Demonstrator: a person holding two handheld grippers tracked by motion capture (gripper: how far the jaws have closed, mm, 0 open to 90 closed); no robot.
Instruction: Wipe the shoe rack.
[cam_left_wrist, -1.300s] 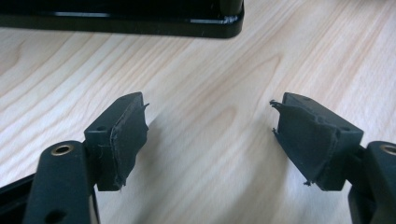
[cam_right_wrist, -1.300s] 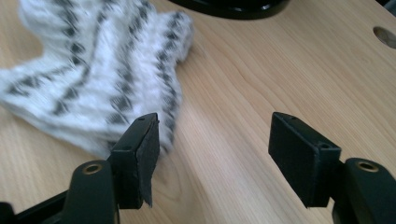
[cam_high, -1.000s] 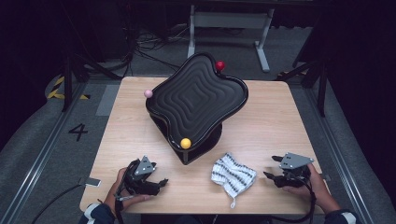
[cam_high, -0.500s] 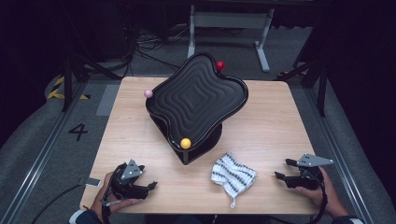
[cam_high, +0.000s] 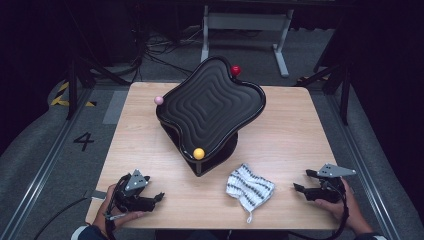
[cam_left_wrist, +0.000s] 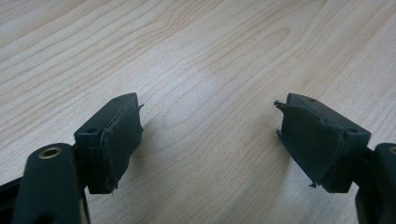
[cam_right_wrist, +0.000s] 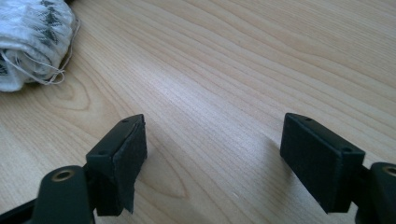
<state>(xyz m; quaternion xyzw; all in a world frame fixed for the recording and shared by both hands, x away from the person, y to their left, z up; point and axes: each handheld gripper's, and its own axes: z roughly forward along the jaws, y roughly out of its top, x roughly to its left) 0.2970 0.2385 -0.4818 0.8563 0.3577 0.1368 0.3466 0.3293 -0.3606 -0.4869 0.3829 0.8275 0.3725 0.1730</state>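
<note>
Left gripper (cam_high: 150, 197) and right gripper (cam_high: 304, 181) low, jaws wide, nothing between.

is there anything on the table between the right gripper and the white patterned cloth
Nothing visible does. The right gripper sits open on the table, and only bare wood lies between it and the white patterned cloth to its left in the high view.

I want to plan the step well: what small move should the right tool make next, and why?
Probably slide the right tool toward the crumpled cloth. Its jaws, having just opened, stand wide with nothing between them, and the cloth lies loose on the table just beside it.
</note>
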